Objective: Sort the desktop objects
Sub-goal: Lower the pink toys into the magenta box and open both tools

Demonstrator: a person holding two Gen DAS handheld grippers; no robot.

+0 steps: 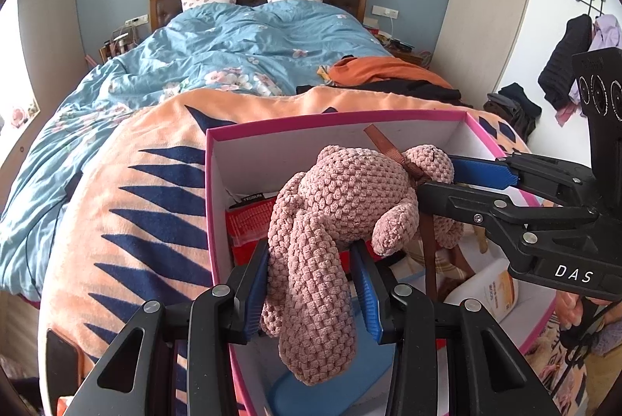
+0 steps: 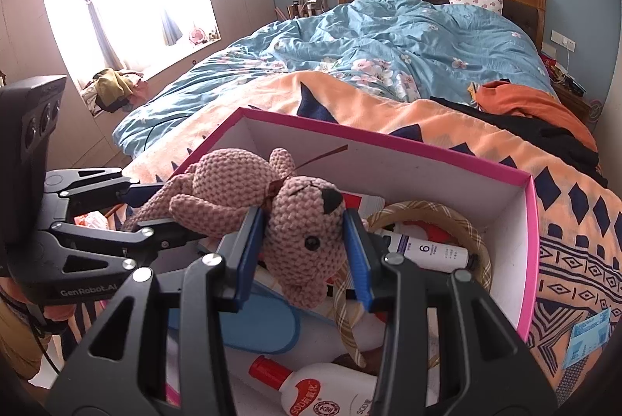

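A dusty-pink crocheted toy [image 2: 303, 221] with a black nose and brown ribbon fills the centre. The box [image 2: 530, 241] is magenta outside, white inside. At the bottom, a white bottle [image 2: 311, 392] has a red cap. The blanket [image 1: 147, 182] is peach with navy spikes; the duvet [image 1: 233, 42], upper frame, is blue, flowered.

Pink box [image 1: 217, 190] on blanketed bed [image 1: 155, 159]
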